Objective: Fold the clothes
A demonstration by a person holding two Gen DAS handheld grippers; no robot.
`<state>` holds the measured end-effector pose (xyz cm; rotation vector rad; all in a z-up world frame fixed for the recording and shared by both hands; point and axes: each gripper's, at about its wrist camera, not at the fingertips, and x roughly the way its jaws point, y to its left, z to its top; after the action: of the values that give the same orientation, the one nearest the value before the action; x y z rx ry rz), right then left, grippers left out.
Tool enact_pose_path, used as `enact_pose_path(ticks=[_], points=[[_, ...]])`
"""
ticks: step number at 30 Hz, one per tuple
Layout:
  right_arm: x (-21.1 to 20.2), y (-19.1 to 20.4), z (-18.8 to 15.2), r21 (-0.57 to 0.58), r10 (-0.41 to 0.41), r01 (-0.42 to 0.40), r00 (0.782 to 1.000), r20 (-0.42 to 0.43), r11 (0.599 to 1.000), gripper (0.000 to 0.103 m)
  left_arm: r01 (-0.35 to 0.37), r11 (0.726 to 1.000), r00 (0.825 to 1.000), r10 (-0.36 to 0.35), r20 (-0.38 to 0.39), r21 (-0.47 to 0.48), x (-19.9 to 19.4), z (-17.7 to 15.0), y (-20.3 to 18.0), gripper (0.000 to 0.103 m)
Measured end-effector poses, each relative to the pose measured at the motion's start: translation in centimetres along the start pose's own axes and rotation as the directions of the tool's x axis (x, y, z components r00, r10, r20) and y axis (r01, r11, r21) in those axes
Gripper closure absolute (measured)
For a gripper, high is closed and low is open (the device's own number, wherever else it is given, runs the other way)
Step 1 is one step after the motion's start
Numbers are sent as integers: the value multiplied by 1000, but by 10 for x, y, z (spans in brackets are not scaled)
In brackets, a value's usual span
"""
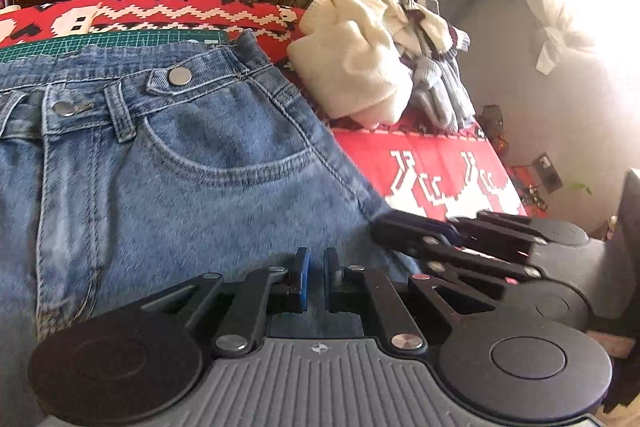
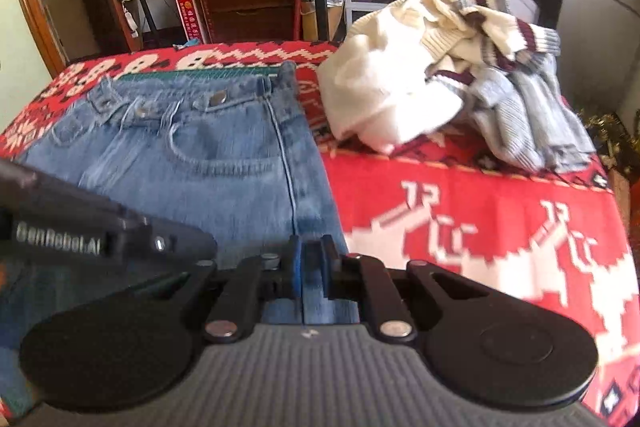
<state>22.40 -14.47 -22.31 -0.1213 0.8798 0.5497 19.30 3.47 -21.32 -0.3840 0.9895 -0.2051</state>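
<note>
Light blue jeans (image 1: 192, 187) lie flat on the red patterned cloth, waistband away from me and front pocket up. My left gripper (image 1: 316, 281) hovers low over the leg below the pocket. Its blue pads are drawn close, with denim in the narrow gap. My right gripper (image 2: 312, 269) is at the jeans' (image 2: 208, 171) right edge near the side seam, its pads closed on a strip of denim. In the left wrist view the right gripper (image 1: 380, 225) comes in from the right and touches that edge. The left gripper's body (image 2: 112, 231) crosses the right wrist view at the left.
A crumpled cream sweater with maroon and grey stripes (image 2: 440, 79) is heaped at the back right of the table. A green cutting mat (image 1: 112, 43) shows beyond the waistband. Red cloth (image 2: 480, 227) lies bare to the right of the jeans. Shelves and drawers stand behind the table.
</note>
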Motion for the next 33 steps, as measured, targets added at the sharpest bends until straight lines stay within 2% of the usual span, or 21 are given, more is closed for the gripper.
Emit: enact_pose_path(ticks=[3,13,16,19,23,26,33], points=[[-1,-4,3,4,20,-19,999,-40,1000,93,5,1000,1000,-5,-6,-10,3,3,-1,98],[-49,-17,-32,23,45,-42,984,-172,999,94,84,996,993,-83,-78,11,1,-18,-9,98],[-62,-21,-41,28,52,-47,977,-208,998,93,89,995,992,-85,-89,34,-2,-24,-16,98],[-64,-17,-27,0,40,-41,985,-168,999,93,93,995,993,-89,-74,43,-9,-18,-16,98],[-52,-13,10,-10,90,-91,993,-75,996,93,66,997,998,-65,-16,42,-17,6,-6,98],[-27,-5,39,-33,120,-121,992,-37,992,100,40,999,999,-40,14,27,-8,26,10,98],[34,4,71,-19,117,-117,993,-9,993,103,-8,1000,1000,8,26,1,14,55,31,98]])
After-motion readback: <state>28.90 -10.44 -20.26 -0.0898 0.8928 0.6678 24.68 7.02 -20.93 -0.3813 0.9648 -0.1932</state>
